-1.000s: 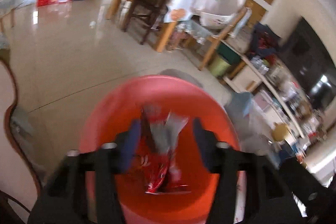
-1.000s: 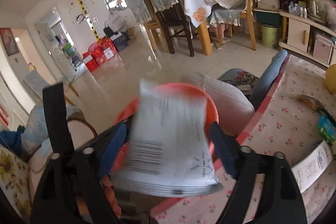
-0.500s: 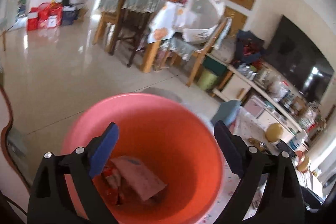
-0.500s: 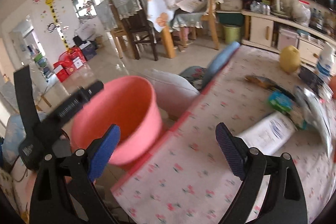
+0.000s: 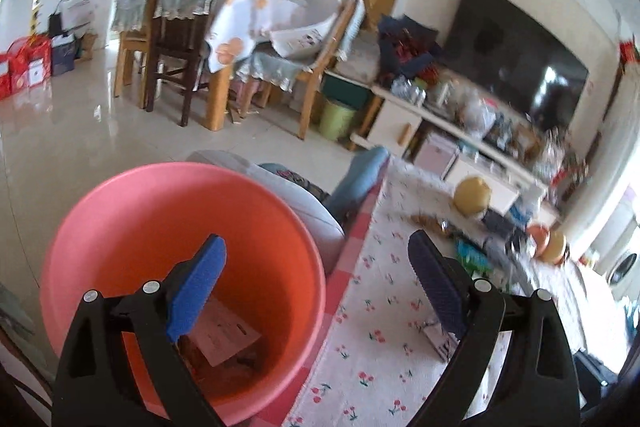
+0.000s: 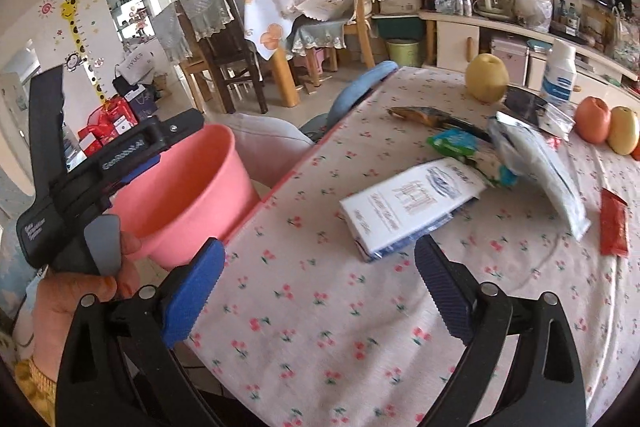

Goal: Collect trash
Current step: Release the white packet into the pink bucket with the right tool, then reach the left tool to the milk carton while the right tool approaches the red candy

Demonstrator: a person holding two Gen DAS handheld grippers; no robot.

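**Two empty grippers, more trash to pick up**

Beside the table stands a big round pink plastic bucket (image 5: 176, 251), right at the table's edge. It sits there so trash can drop straight in. Some crumpled wrappers (image 5: 224, 343) lie at the bottom of it.

The left gripper (image 5: 316, 291) hangs over the bucket's rim with its blue pads spread wide. Nothing is between them. A person's hand (image 6: 76, 291) holds its black handle, seen in the right view.

The right gripper (image 6: 316, 291) points down at the table. Its jaws are opening wider, and nothing is between them either. I think it is getting ready to grab the next piece of trash.

More trash waits on the table, well apart from the bucket. A flat white paper packet (image 6: 408, 207) lies closest to the right gripper, so it looks like the next one to pick. Behind it sit a long shiny white plastic bag (image 6: 536, 167), a small green wrapper (image 6: 452, 141) and a little red sachet (image 6: 614, 223).

The fruit should stay, I think: a yellow pear (image 6: 486, 77), a red apple (image 6: 594, 125) and a yellow apple (image 6: 624, 129).

The table has a soft white cloth with little red cherries (image 6: 320, 327) on it. Packets may slide on it when pinched.

Around it is a bright living room with wooden chairs (image 5: 172, 39), a shiny pale floor (image 5: 80, 131) and a big black television (image 5: 516, 55).
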